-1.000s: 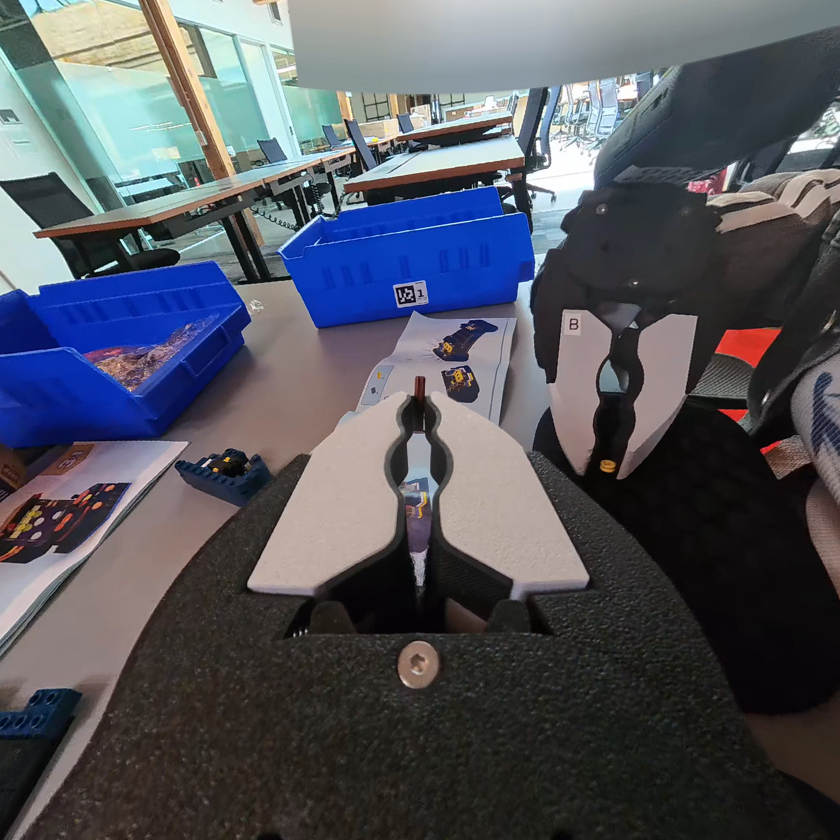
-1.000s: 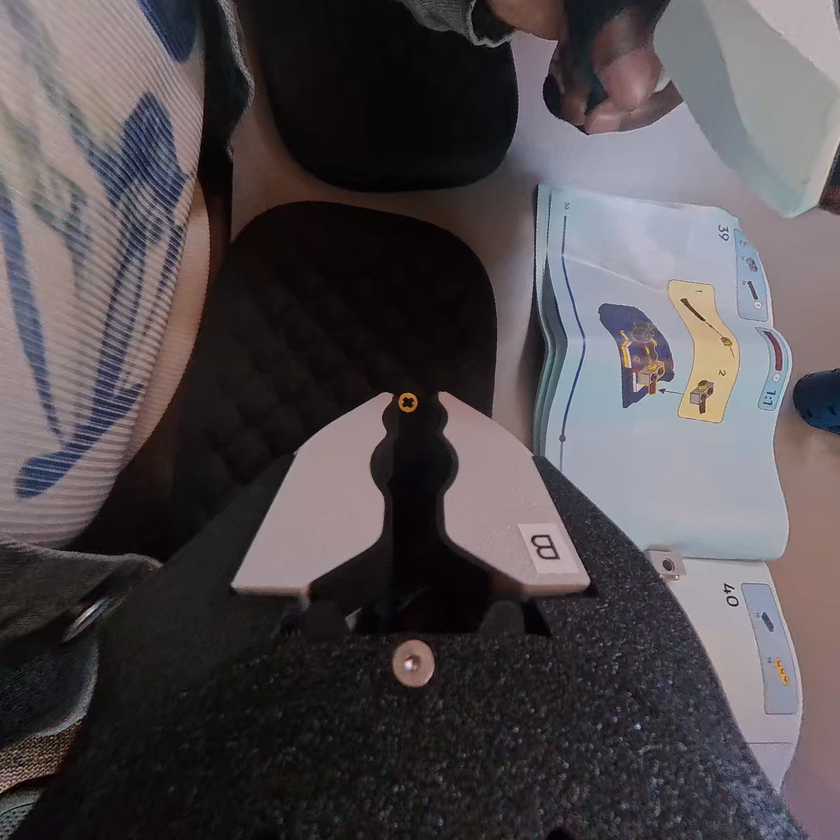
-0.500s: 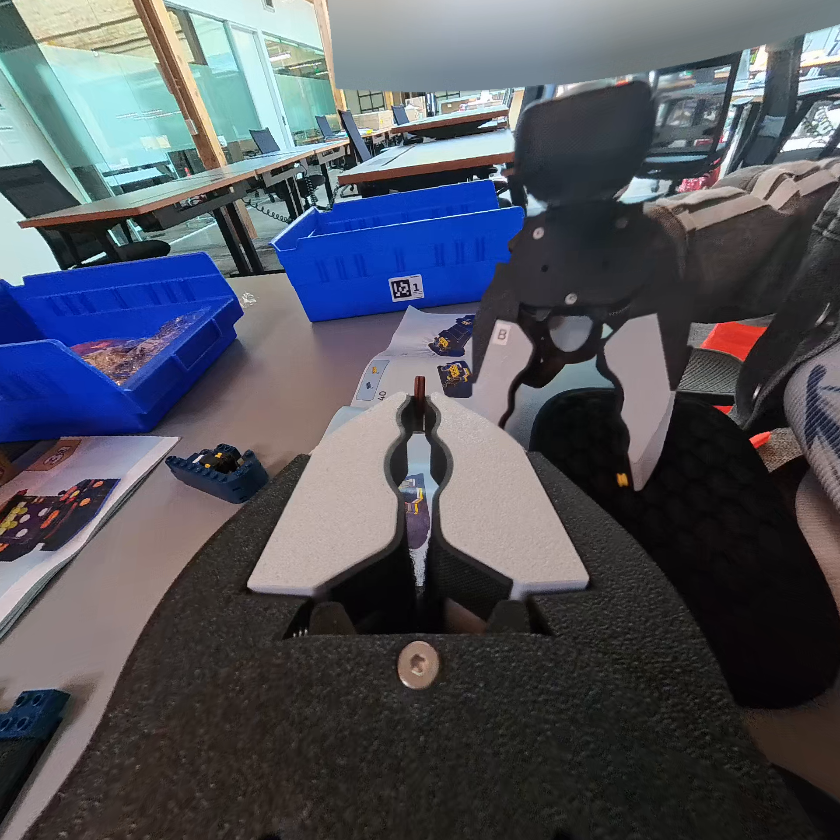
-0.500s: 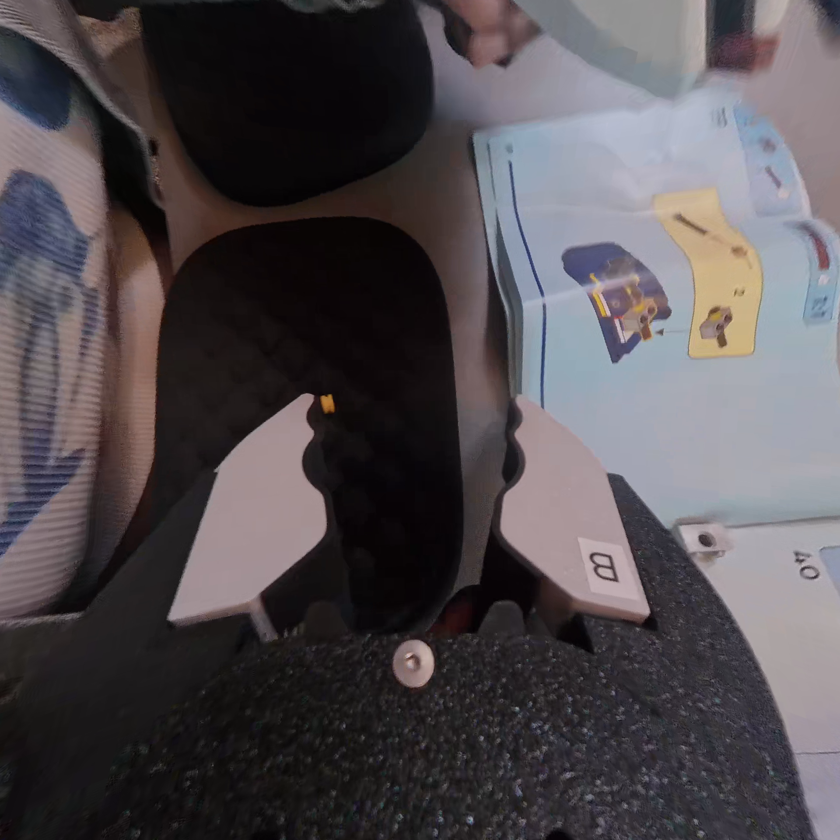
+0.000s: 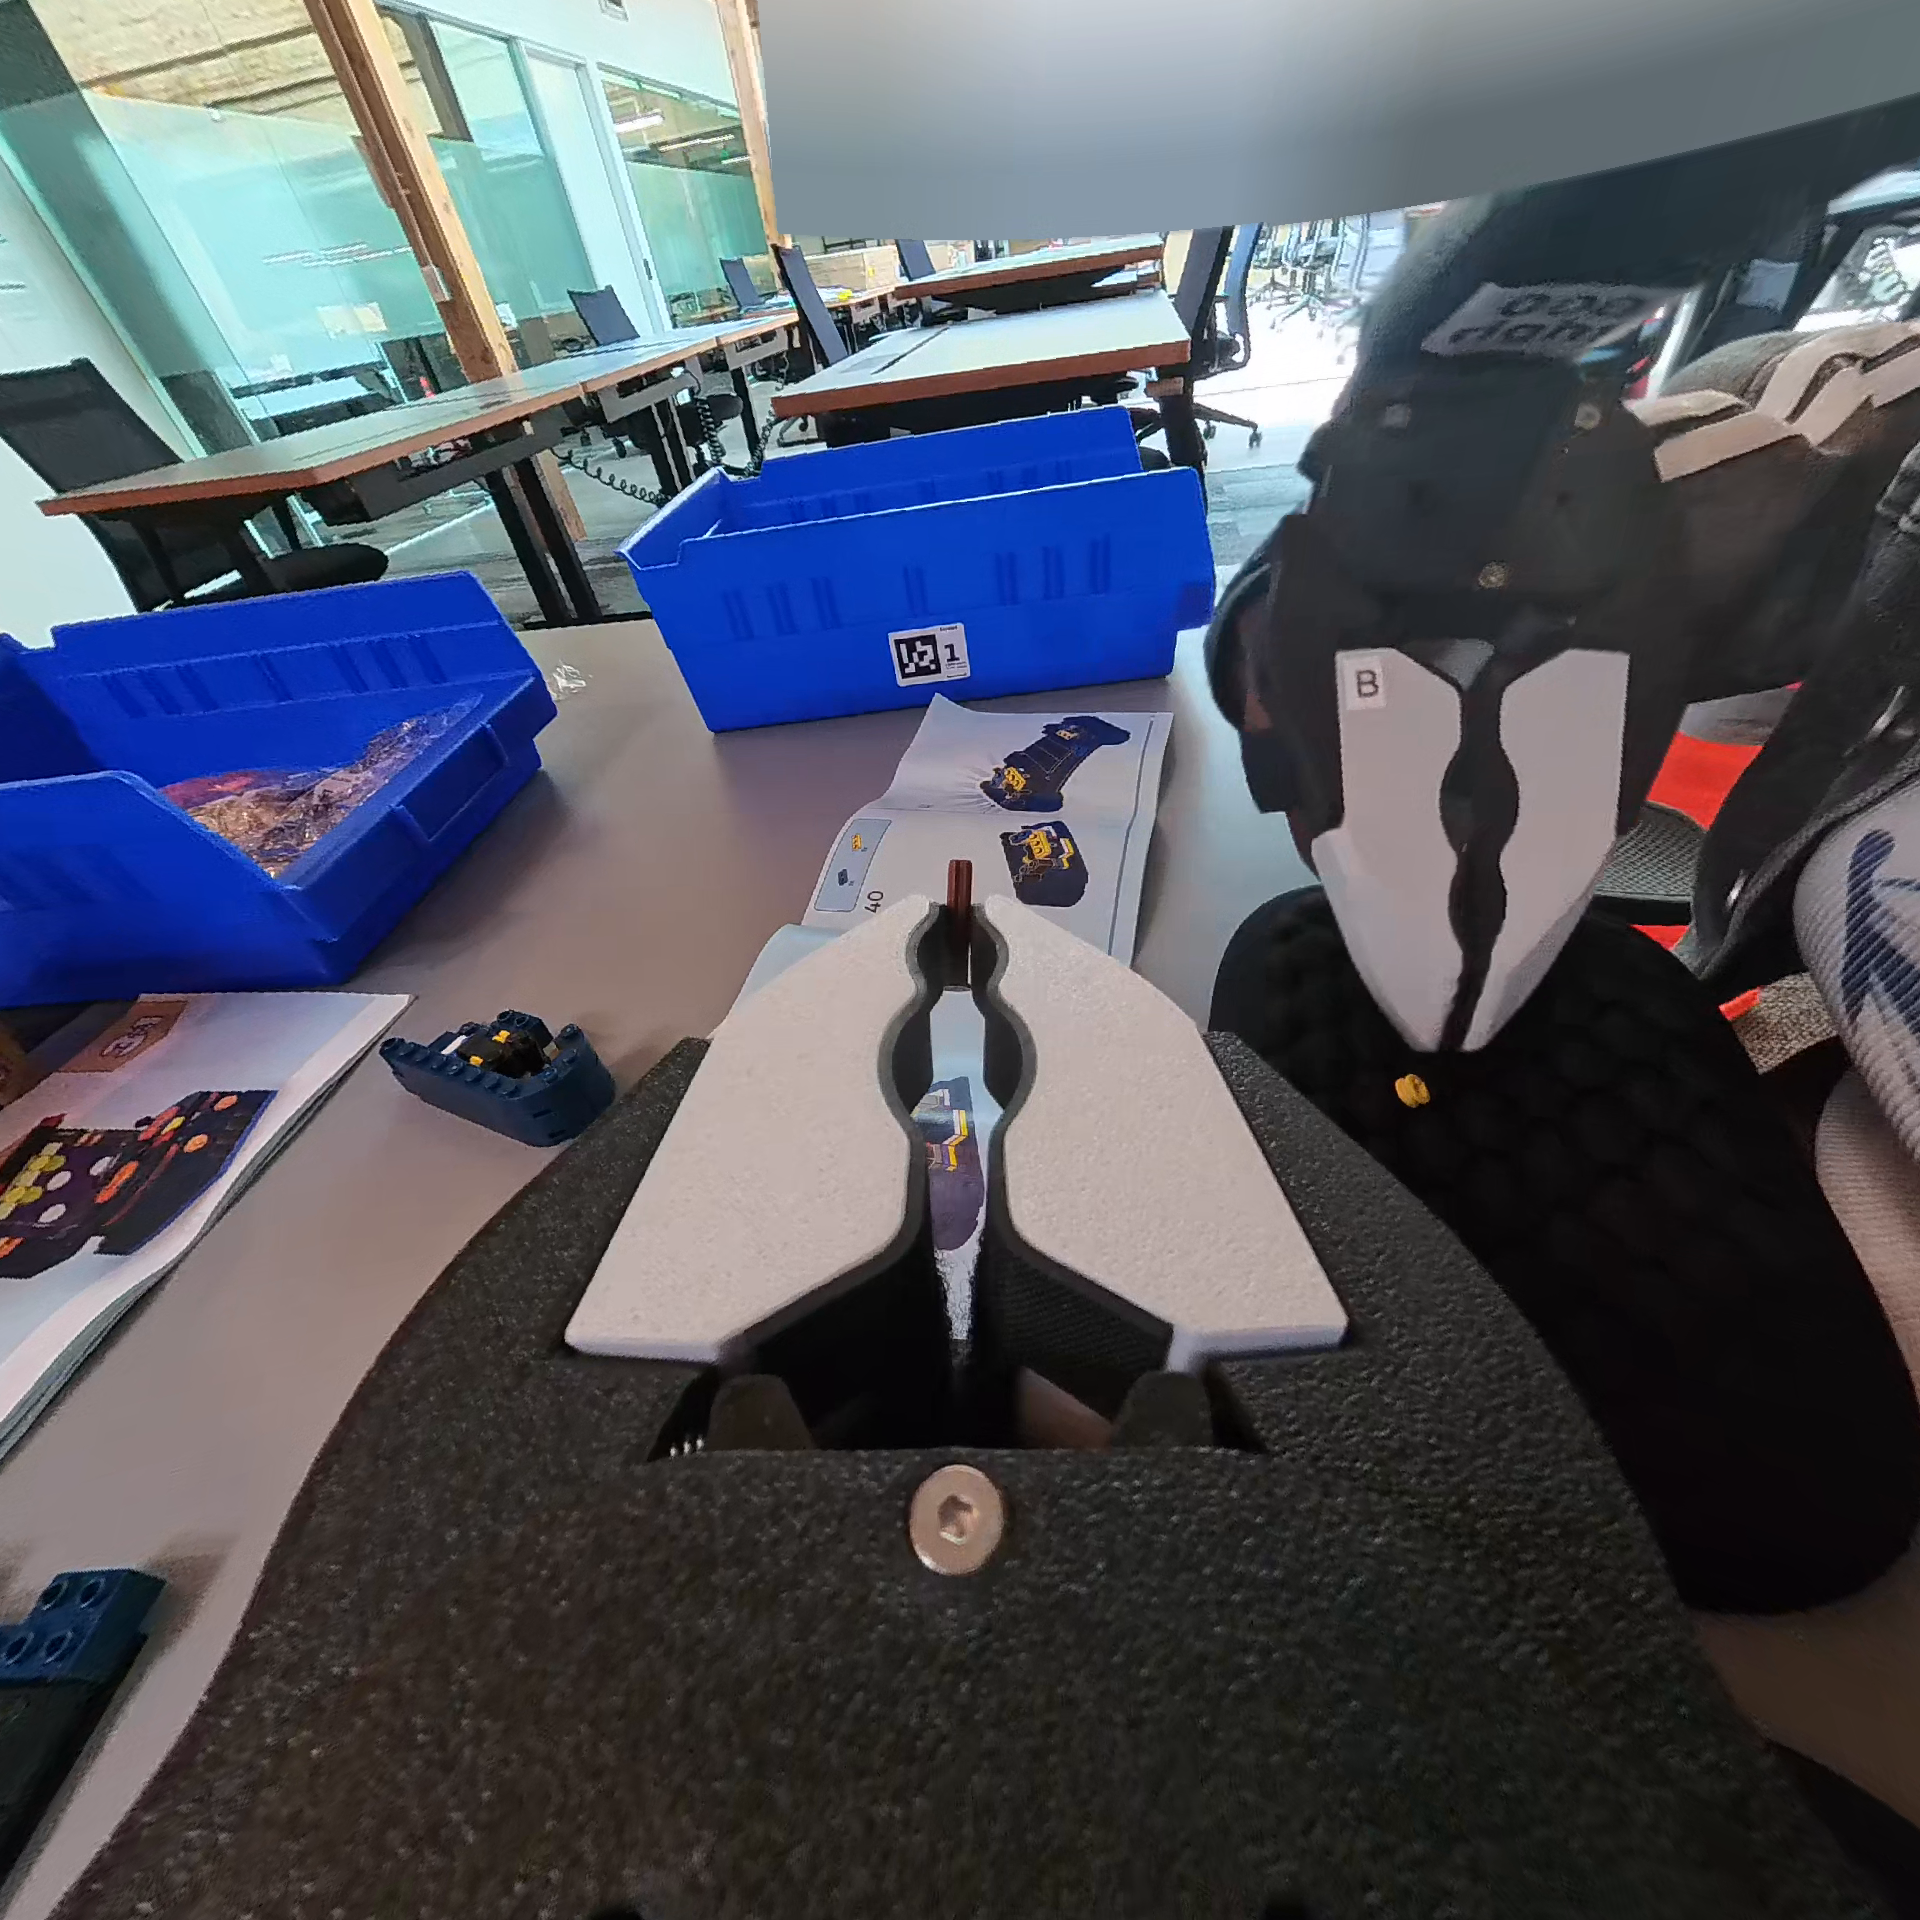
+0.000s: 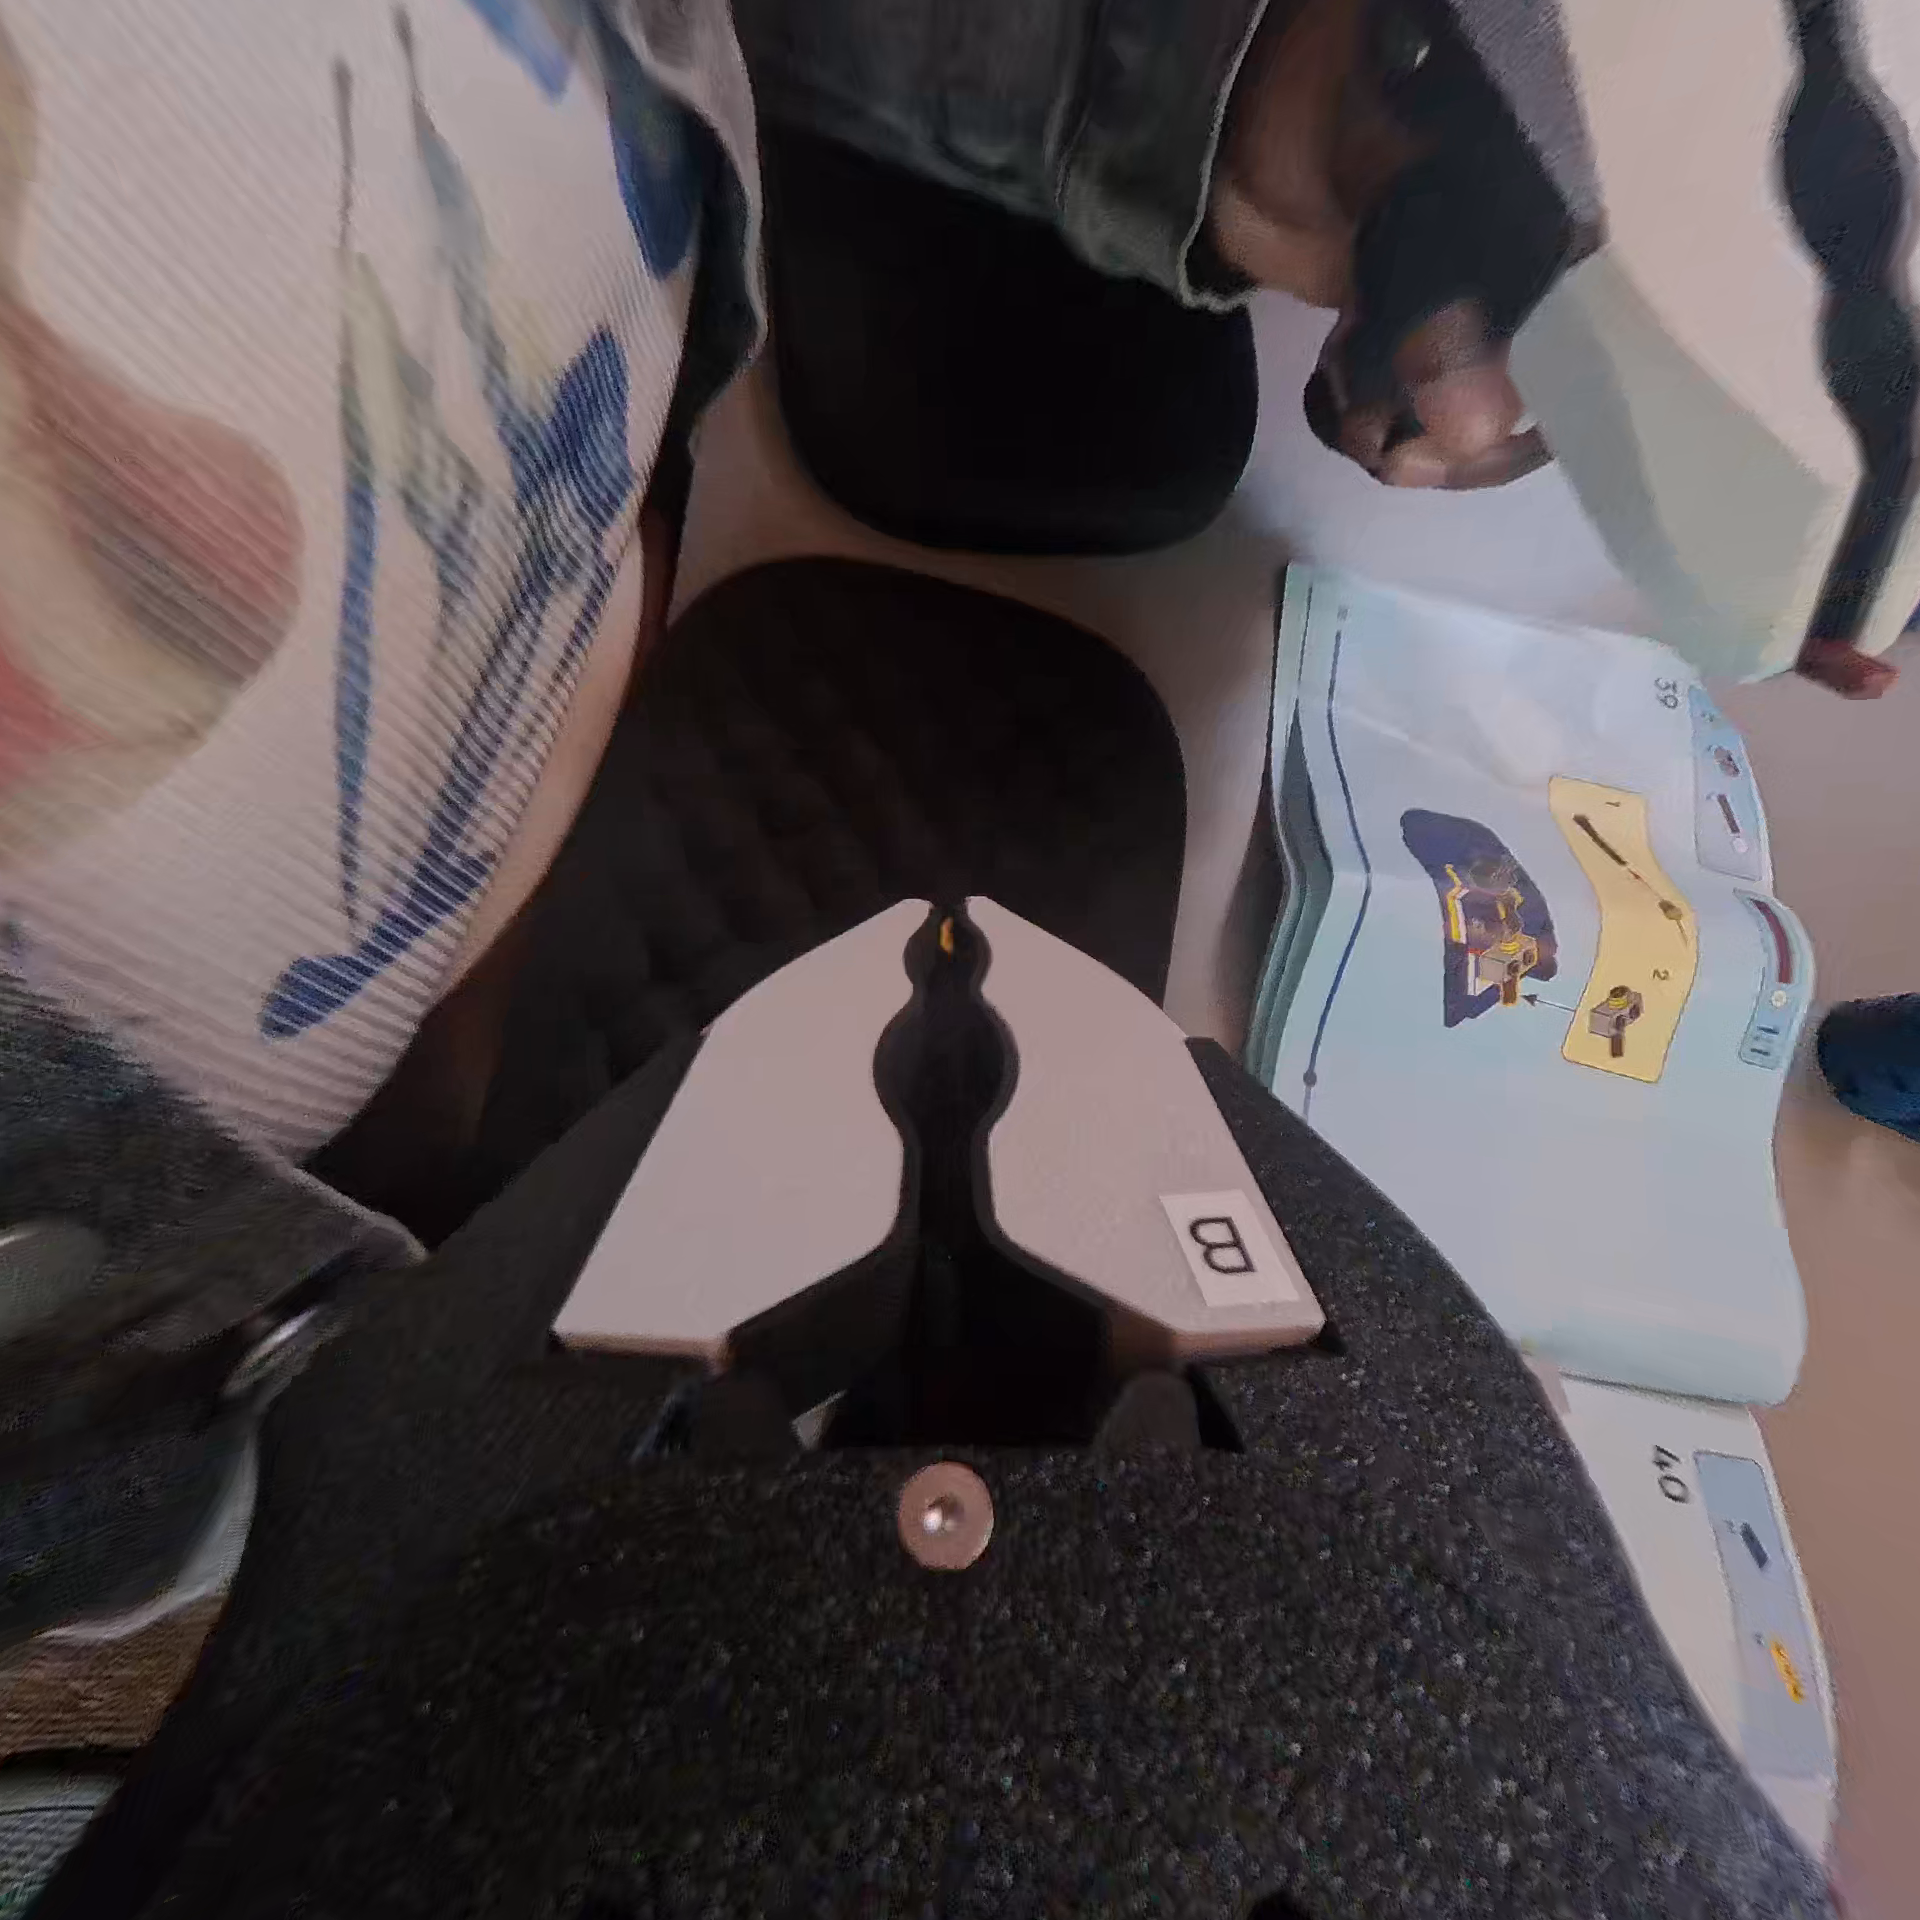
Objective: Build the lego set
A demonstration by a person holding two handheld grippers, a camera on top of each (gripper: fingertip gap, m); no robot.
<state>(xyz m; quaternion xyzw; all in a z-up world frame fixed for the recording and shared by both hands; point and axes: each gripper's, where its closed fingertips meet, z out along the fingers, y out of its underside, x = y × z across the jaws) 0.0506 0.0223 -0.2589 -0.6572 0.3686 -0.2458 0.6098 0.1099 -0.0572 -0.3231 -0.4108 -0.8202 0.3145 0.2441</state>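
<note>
The left gripper [image 5: 958, 914] is clamped on a thin dark red-brown rod [image 5: 958, 886], which stands upright between the fingertips [image 5: 902, 930] and projects above them. The right gripper [image 6: 948, 906] is closed with its tips together; in the left wrist view it hangs point-down above a black padded cushion [image 5: 1558, 1195], and nothing shows between its tips. A small yellow stud piece [image 5: 1410, 1089] lies on that cushion just below the tips. In the right wrist view a yellow fleck [image 6: 944, 932] appears in the first notch behind the tips; that view is blurred, so whether it is the same piece seen through the notch cannot be told. Directly beyond the left gripper an open instruction booklet [image 5: 1039, 790] lies flat on the grey table [image 5: 623, 831], beside the cushion. To the left of the gripper sits a partly built dark blue brick model [image 5: 499, 1060], and further left a second booklet [image 5: 187, 1122] with a dark printed picture. A dark blue brick [image 5: 62, 1621] lies at the near left edge. Behind these stand two blue plastic bins: one [image 5: 935, 582] past the open booklet with a square marker label on its front, and one [image 5: 260, 748] at the left holding clear plastic bags. A person's striped sleeve [image 6: 312, 520] fills the left of the right wrist view.
</note>
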